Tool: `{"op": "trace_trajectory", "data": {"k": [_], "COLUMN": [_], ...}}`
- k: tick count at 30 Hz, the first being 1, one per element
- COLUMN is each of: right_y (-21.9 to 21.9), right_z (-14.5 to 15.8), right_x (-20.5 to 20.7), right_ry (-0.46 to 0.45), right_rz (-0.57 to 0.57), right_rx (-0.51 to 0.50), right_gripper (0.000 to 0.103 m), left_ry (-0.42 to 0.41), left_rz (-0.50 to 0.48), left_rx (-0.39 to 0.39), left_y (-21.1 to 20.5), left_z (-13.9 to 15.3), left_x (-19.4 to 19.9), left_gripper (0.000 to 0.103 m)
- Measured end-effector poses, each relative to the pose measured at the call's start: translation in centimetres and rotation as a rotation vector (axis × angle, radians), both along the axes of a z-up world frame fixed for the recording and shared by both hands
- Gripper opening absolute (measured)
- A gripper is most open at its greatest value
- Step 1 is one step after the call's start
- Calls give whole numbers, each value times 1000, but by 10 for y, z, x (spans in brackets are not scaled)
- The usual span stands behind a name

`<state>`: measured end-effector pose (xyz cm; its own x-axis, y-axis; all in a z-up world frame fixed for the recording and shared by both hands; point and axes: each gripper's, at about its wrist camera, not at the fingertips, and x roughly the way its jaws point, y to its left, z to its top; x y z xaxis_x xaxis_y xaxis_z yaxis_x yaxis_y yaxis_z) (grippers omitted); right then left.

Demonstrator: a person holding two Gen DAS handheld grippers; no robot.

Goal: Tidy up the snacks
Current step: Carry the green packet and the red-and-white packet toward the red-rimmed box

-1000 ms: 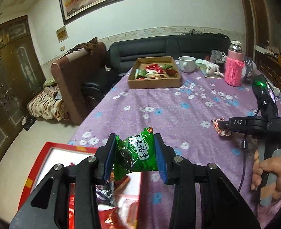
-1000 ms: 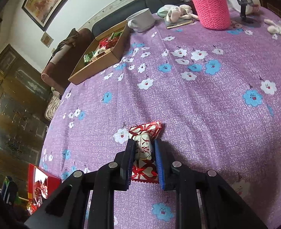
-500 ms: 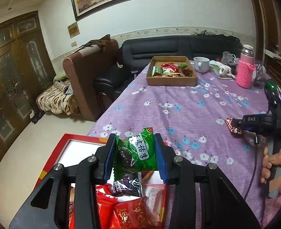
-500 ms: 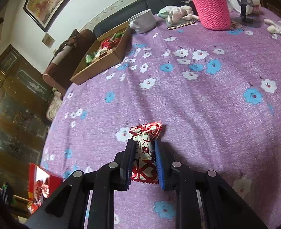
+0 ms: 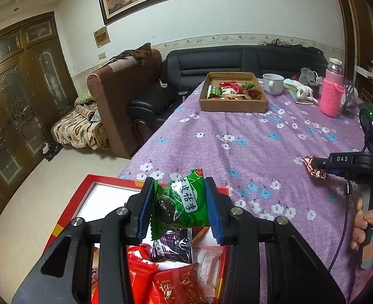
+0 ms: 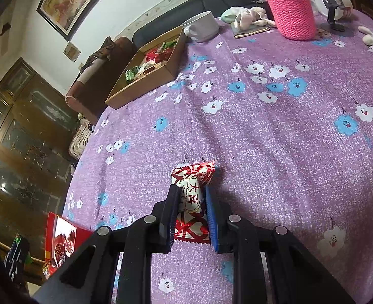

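My left gripper (image 5: 180,206) is shut on a green snack packet (image 5: 180,205) and holds it in the air over a red box (image 5: 85,197) that has several wrapped snacks in it, just off the near end of the table. My right gripper (image 6: 192,215) is shut on a red-and-white candy packet (image 6: 192,200) that lies on the purple flowered tablecloth (image 6: 275,131). In the left wrist view that same gripper (image 5: 320,164) pinches the red candy (image 5: 313,173) at the right. A brown cardboard tray (image 5: 233,98) with several snacks stands at the far end of the table.
A white mug (image 5: 272,83), a pink knitted bottle sleeve (image 5: 332,96), soft cloth items (image 5: 300,91) and a phone stand (image 6: 332,2) crowd the far right of the table. A brown armchair (image 5: 125,93) and a black sofa (image 5: 237,60) stand beyond. A hand (image 5: 369,225) grips the right handle.
My left gripper has drawn back from the table with the green packet, so more of the red box lies below it. The right gripper and red candy have stayed put.
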<state>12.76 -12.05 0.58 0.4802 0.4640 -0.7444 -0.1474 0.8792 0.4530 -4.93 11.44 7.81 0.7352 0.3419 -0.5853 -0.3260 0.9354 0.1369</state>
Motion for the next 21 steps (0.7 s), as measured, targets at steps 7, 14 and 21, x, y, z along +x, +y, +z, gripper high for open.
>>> {"op": "trace_trajectory", "data": {"k": [7, 14, 21], "right_y": [1, 1, 2], "right_z": [-1, -1, 0], "right_x": [1, 1, 0], "right_ry": [3, -1, -4], "right_rz": [2, 3, 5], "right_rx": [2, 0, -1], "right_gripper": [21, 21, 21], "left_ry": [-2, -3, 0], "left_rz": [11, 19, 22], "left_rx": [-4, -9, -18], "left_y": [4, 6, 7], "left_z": [0, -1, -2], "left_x": [-1, 0, 0], "left_gripper": [37, 37, 37]}}
